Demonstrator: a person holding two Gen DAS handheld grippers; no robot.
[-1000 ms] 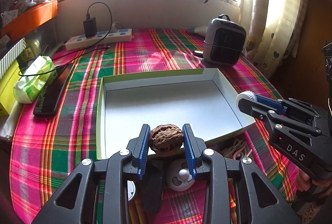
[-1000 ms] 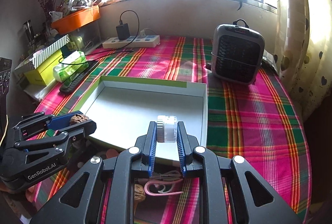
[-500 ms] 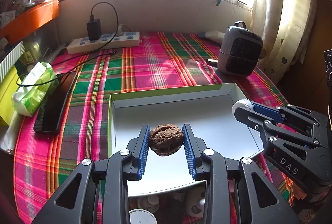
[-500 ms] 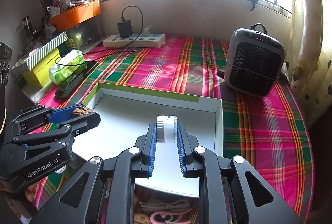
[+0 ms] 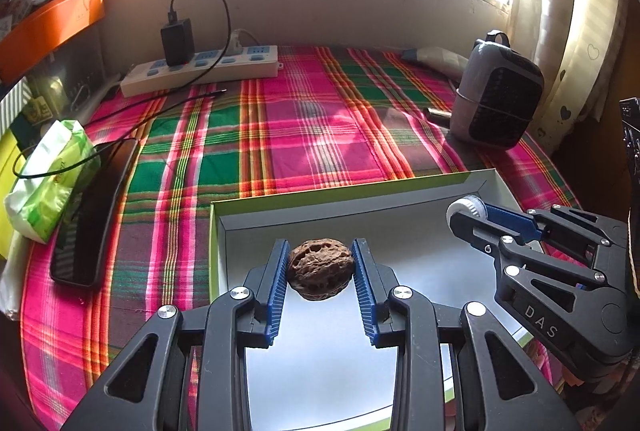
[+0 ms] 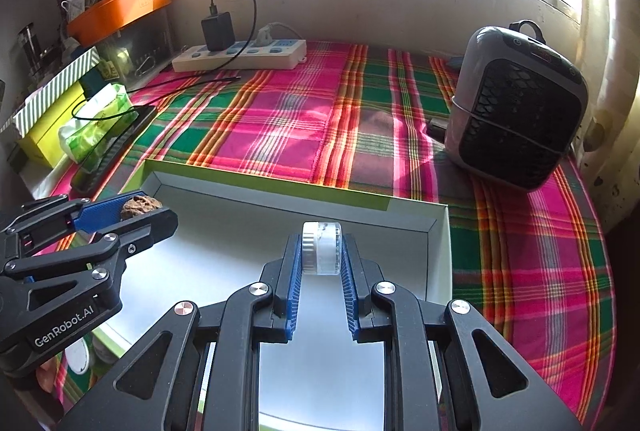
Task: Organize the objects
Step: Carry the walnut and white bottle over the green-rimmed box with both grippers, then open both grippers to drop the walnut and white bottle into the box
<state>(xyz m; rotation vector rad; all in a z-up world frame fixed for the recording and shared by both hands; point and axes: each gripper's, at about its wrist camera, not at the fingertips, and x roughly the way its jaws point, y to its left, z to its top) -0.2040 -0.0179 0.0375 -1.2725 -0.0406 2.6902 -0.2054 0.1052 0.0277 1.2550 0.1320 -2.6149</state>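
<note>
The left claw (image 5: 320, 267) is clamped on a walnut (image 5: 320, 268), its ribbed blue pads pressing both sides of the wrinkled brown shell, and holds it in the air above the near-left part of a shallow white tray (image 5: 420, 219) with a lime-green outer rim. The right claw (image 6: 321, 251) grips a small round white container (image 6: 322, 248) with a ridged cap — held on its side above the tray's right half.

Compared with a second ago, both claws have advanced over the tray: the near rim that then lay just beyond the walnut now sits beneath the left claw, and the small white pieces seen under it then are out of sight. The tray's far wall and the space heater (image 6: 516, 107) loom larger in the right wrist view.

The tray's floor is smooth and matte, its walls low and straight. It rests on a bench draped in a woven plaid cloth (image 5: 304, 135) of pink, green and orange. At the back lies a white power strip (image 5: 200, 69) with a black charger plugged in; to the left, a glossy black phone (image 5: 94, 215) beside a green-and-white tissue pack (image 5: 50, 179) — the grey heater, rounded with a dark grille, stands to the right.
</note>
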